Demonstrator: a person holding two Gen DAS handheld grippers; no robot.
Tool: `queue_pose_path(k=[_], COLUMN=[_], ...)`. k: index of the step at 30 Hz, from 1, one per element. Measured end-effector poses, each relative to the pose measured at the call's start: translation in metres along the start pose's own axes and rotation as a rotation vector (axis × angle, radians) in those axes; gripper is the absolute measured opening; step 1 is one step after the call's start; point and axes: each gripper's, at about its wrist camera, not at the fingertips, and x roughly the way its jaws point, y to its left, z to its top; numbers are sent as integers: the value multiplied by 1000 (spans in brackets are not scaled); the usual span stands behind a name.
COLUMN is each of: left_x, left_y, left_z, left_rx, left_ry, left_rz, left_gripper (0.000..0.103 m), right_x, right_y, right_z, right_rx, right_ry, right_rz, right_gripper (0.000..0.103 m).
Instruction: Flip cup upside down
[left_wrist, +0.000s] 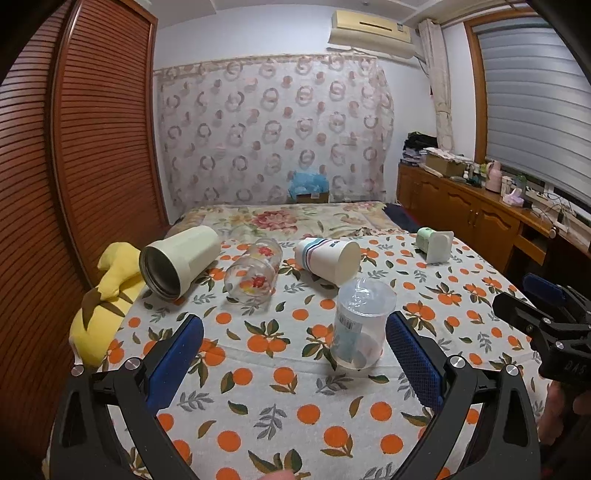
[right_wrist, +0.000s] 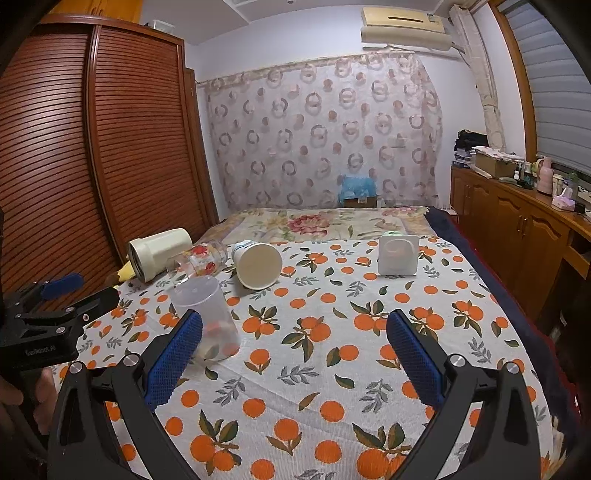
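A clear plastic cup (left_wrist: 360, 325) with a label stands on the orange-print cloth, just inside my left gripper's right finger; in the right wrist view it (right_wrist: 207, 317) stands behind my right gripper's left finger. My left gripper (left_wrist: 295, 354) is open and empty, low over the cloth. My right gripper (right_wrist: 295, 354) is open and empty; it also shows at the right edge of the left wrist view (left_wrist: 532, 306). Several cups lie on their sides further back: a cream steel tumbler (left_wrist: 177, 258), a flowered glass (left_wrist: 253, 271), a striped paper cup (left_wrist: 327, 256).
A green and white holder (left_wrist: 436, 242) lies at the far right of the cloth. A yellow plush toy (left_wrist: 107, 295) sits at the left edge by the wooden wardrobe (left_wrist: 74, 147). A wooden cabinet (left_wrist: 472, 210) with clutter runs along the right wall.
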Motion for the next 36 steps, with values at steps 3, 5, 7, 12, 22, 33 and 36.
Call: queue_pose_path(k=[3,5,7,12,22,33,36], left_x=[-1,-2,-3,-5,-6,-8,-9], left_y=[1,1,1,1,0,-2,-5], left_z=[-1,-1,-1,0,1,2,3], left_rx=[1,-5,-8,-13,-13,-12,-9], left_ry=[-4,-3,-7,-14,-15,-21,-25], left_rz=[0,-4,-3,-1,-1,-1,-1], left_gripper=[95,95,95,95,95,95,95], right_x=[-2,-2,-3,-4,-5,-6,-6], right_y=[0,0,0,0,0,0,0], right_z=[0,0,1,1,0,1,1], right_rx=[0,-1,-3,-3,-4,-4,-5], right_ry=[-4,-5,-8,-8,-9,-11,-11], right_rz=[0,0,-1,0,0,0,0], right_gripper=[101,101,101,101,101,101,101])
